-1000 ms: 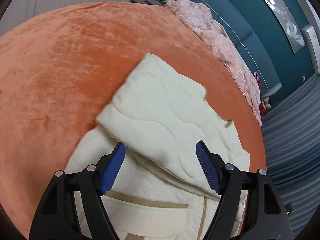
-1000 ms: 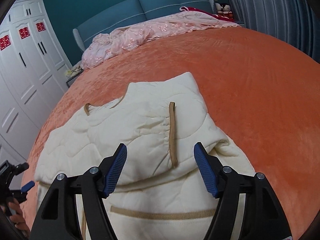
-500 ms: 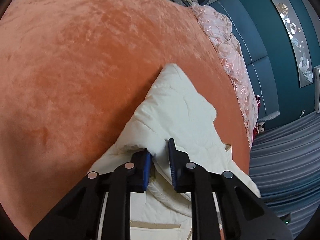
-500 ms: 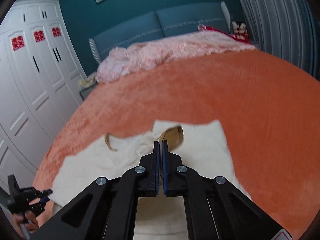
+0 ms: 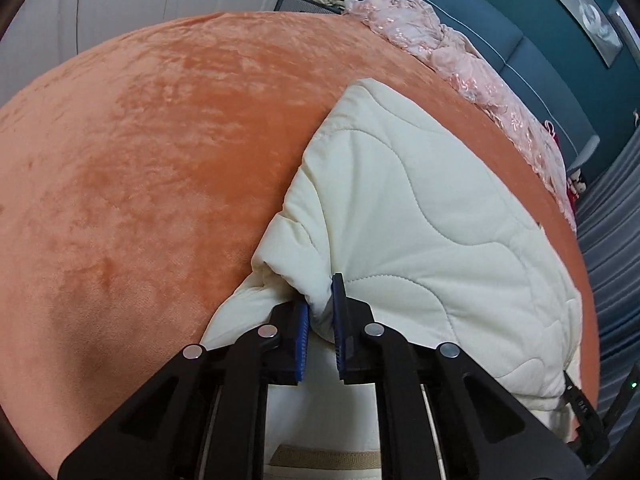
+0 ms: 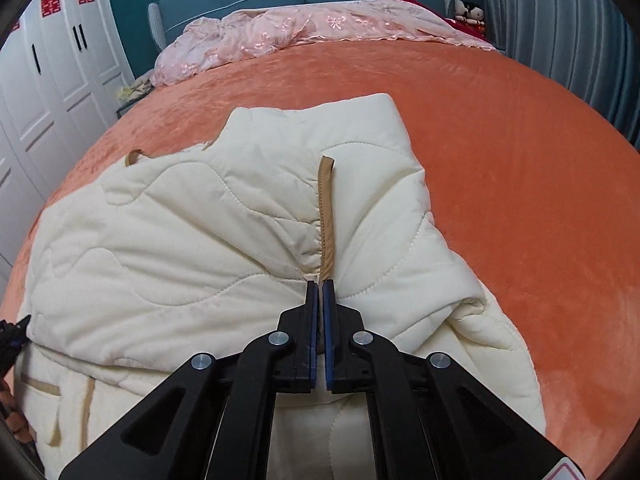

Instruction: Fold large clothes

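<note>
1. Both grippers, wide apart a second ago, are now clenched on the cream quilted jacket [image 5: 432, 216], each pinching a bunch of its fabric.
2. Left wrist view: left gripper [image 5: 321, 312] grasps a thick fold at the jacket's edge; puffed cloth fills the narrow gap between the blue pads [image 5: 338, 320]. The jacket spreads from 12 to 4 o'clock of the grip across the orange bedspread [image 5: 160, 160].
3. Right wrist view: right gripper [image 6: 319, 300] is clamped almost flat on thin fabric at the lower end of the tan trim strip [image 6: 325, 216], which runs toward 12 o'clock.
4. Only the right view shows the trim, the stand-up collar [image 6: 320, 116], a tan-edged pocket [image 6: 40, 386] at 8 o'clock and white wardrobe doors [image 6: 48, 80] at 10 o'clock.
5. Only the left view shows the jacket's left edge against bare bedspread.
6. A pink lace cover [image 6: 300, 26] lies at the bed's head in both views.
</note>
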The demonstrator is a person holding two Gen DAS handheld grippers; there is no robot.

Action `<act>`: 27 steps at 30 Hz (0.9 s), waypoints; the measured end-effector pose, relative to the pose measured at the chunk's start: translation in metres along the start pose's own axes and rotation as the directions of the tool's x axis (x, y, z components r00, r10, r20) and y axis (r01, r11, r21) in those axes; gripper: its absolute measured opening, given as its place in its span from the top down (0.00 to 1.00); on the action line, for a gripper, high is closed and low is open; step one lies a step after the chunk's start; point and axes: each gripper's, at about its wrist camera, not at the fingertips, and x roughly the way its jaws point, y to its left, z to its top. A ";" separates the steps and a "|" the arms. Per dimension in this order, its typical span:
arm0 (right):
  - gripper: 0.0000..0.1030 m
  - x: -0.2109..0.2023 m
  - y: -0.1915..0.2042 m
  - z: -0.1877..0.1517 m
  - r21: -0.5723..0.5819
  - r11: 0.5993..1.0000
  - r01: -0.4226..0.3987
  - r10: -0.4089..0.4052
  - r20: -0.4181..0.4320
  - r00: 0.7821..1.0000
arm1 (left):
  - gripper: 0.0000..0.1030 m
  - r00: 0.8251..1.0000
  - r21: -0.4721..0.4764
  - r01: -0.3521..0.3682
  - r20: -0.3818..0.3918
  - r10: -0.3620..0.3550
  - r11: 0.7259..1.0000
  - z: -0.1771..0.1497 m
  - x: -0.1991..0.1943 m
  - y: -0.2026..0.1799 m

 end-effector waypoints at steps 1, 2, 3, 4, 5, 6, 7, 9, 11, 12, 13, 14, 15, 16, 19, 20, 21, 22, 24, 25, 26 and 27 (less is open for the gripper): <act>0.98 0.003 0.001 -0.001 -0.009 1.000 0.009 -0.009 0.000 1.000 | 0.89 1.000 0.024 -0.016 0.017 0.015 1.000 -0.003 0.001 -0.002; 0.98 0.005 0.002 -0.001 -0.014 1.000 0.013 -0.013 -0.002 1.000 | 0.89 0.999 0.042 -0.031 0.030 0.030 0.999 -0.006 0.001 -0.005; 0.98 0.006 0.001 -0.001 -0.015 1.000 0.012 -0.012 -0.003 1.000 | 0.89 0.998 0.054 -0.044 0.037 0.042 0.998 -0.007 0.001 -0.006; 0.98 0.007 0.000 -0.004 -0.009 1.000 0.005 -0.005 -0.005 1.000 | 0.89 0.998 0.063 -0.053 0.042 0.051 0.997 -0.008 -0.001 -0.008; 0.98 0.007 -0.003 -0.004 0.000 1.000 -0.007 0.007 -0.005 1.000 | 0.89 0.998 0.066 -0.056 0.043 0.053 0.996 -0.008 -0.001 -0.007; 0.98 0.007 -0.005 -0.004 0.015 1.000 -0.024 0.024 -0.009 1.000 | 0.89 0.998 0.065 -0.054 0.042 0.051 0.996 -0.009 -0.002 -0.007; 0.98 0.006 -0.008 -0.003 0.033 0.999 -0.040 0.041 -0.017 0.999 | 0.89 0.998 0.064 -0.055 0.041 0.052 0.996 -0.009 -0.003 -0.008; 0.95 -0.005 -0.012 0.005 0.061 0.998 -0.032 0.034 -0.036 0.999 | 0.85 0.996 0.098 -0.084 0.033 0.081 0.992 -0.006 -0.014 -0.013; 0.86 -0.031 -0.012 0.013 0.087 0.996 -0.026 0.025 0.009 1.000 | 0.79 0.993 0.148 -0.116 0.057 0.108 0.982 -0.001 -0.039 -0.020; 0.84 -0.046 -0.010 0.018 0.096 0.995 -0.031 0.026 0.052 0.998 | 0.78 0.990 0.173 -0.128 0.084 0.115 0.977 0.001 -0.053 -0.025; 0.84 -0.057 -0.007 0.023 0.096 0.995 -0.037 0.029 0.087 0.996 | 0.77 0.987 0.197 -0.135 0.117 0.113 0.971 0.004 -0.066 -0.030; 0.84 -0.064 -0.002 0.029 0.093 0.994 -0.054 0.043 0.111 0.993 | 0.74 0.984 0.215 -0.137 0.145 0.107 0.967 0.009 -0.076 -0.037; 0.84 -0.067 0.005 0.036 0.088 0.993 -0.079 0.068 0.114 0.991 | 0.70 0.983 0.226 -0.130 0.159 0.095 0.965 0.016 -0.081 -0.046; 0.84 -0.065 0.014 0.042 0.083 0.991 -0.104 0.096 0.103 0.990 | 0.67 0.985 0.231 -0.107 0.157 0.072 0.967 0.022 -0.082 -0.057; 0.84 -0.047 0.045 0.054 0.038 0.987 -0.159 0.157 0.063 0.986 | 0.65 0.993 0.245 -0.039 0.114 0.011 0.969 0.035 -0.064 -0.087; 0.84 -0.040 0.058 0.054 0.002 0.988 -0.152 0.151 0.047 0.987 | 0.65 0.995 0.263 -0.041 0.095 0.016 0.964 0.034 -0.053 -0.098; 0.84 -0.031 0.070 0.051 -0.039 0.989 -0.143 0.144 0.030 0.989 | 0.65 0.997 0.280 -0.044 0.071 0.025 0.959 0.031 -0.040 -0.107; 0.84 -0.024 0.080 0.047 -0.069 0.988 -0.142 0.143 0.011 0.990 | 0.65 0.999 0.290 -0.042 0.043 0.031 0.956 0.027 -0.028 -0.114; 0.84 -0.008 0.092 0.036 -0.099 0.985 -0.140 0.137 -0.035 0.990 | 0.66 0.999 0.292 -0.027 -0.011 0.031 0.956 0.017 -0.007 -0.121; 0.84 0.001 0.094 0.028 -0.103 0.986 -0.135 0.130 -0.054 0.990 | 0.66 0.999 0.292 -0.036 -0.026 0.046 0.956 0.010 0.004 -0.122; 0.84 0.004 0.094 0.020 -0.104 0.986 -0.130 0.125 -0.059 0.990 | 0.65 0.998 0.294 -0.045 -0.028 0.055 0.955 0.004 0.010 -0.122; 0.85 0.007 0.093 0.013 -0.106 0.986 -0.129 0.124 -0.053 0.991 | 0.65 0.998 0.302 -0.053 -0.016 0.061 0.952 -0.003 0.015 -0.121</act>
